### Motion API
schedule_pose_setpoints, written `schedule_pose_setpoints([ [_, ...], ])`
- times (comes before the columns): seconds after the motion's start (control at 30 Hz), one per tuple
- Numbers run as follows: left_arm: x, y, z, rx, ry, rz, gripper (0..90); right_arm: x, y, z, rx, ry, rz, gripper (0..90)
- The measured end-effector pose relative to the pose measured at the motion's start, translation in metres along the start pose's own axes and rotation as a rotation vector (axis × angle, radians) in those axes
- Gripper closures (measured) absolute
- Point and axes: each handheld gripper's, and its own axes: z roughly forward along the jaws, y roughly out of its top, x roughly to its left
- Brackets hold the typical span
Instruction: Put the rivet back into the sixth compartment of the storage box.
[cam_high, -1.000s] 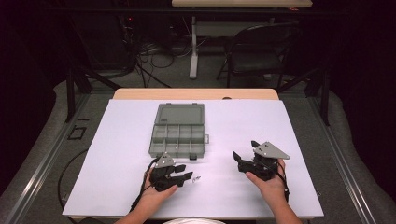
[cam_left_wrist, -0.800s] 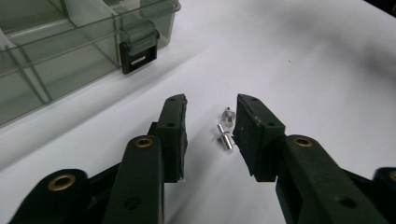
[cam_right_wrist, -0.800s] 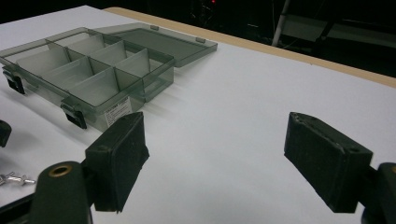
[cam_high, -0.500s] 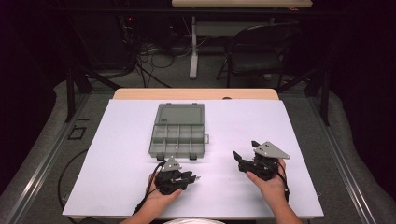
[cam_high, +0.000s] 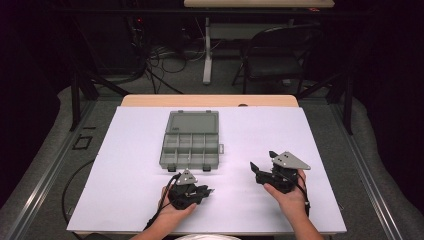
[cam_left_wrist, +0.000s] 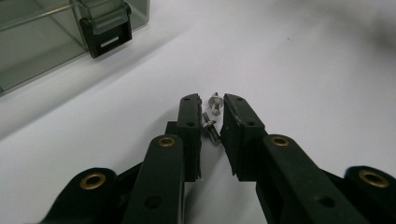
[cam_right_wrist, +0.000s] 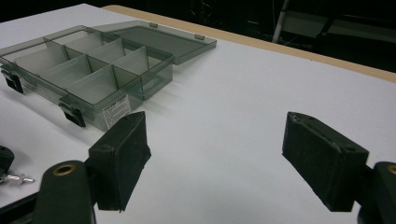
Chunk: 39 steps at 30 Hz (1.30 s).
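Observation:
Two small metal screws (cam_left_wrist: 211, 125) lie on the white table between the tips of my left gripper (cam_left_wrist: 211, 109). Its jaws stand a narrow gap apart, one on each side of the screws, and neither jaw clamps them. From the high view, the left gripper (cam_high: 208, 191) is low at the front of the table, just below the grey compartment box (cam_high: 191, 149). My right gripper (cam_high: 263, 162) hovers to the right with its jaws wide apart. Nothing sits between them (cam_right_wrist: 219, 156).
The clear grey box (cam_right_wrist: 88, 70) has several empty compartments, and its lid (cam_high: 192, 122) lies flat open behind it. Its black latch (cam_left_wrist: 105, 30) is near the left gripper. White table surface (cam_high: 300, 130) stretches right of the box. A chair (cam_high: 275, 55) stands beyond the far edge.
My left gripper has edged slightly right along the front of the table. The right gripper and the box have stayed where they were.

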Motion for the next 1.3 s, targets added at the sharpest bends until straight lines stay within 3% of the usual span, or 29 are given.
schedule_pose_setpoints([
  [0.23, 0.002, 0.000, 0.000, 0.004, -0.005, -0.002, 82.5, 0.000, 0.000, 0.001, -0.004, 0.003, 0.000, 21.8],
  [0.8, 0.005, 0.001, -0.001, 0.005, -0.028, -0.018, 82.7, 0.000, 0.000, 0.001, 0.000, 0.009, -0.002, 22.6],
  [1.3, 0.018, 0.007, -0.015, -0.034, 0.010, -0.063, 82.7, -0.001, 0.000, 0.001, -0.004, 0.008, 0.000, 22.5],
])
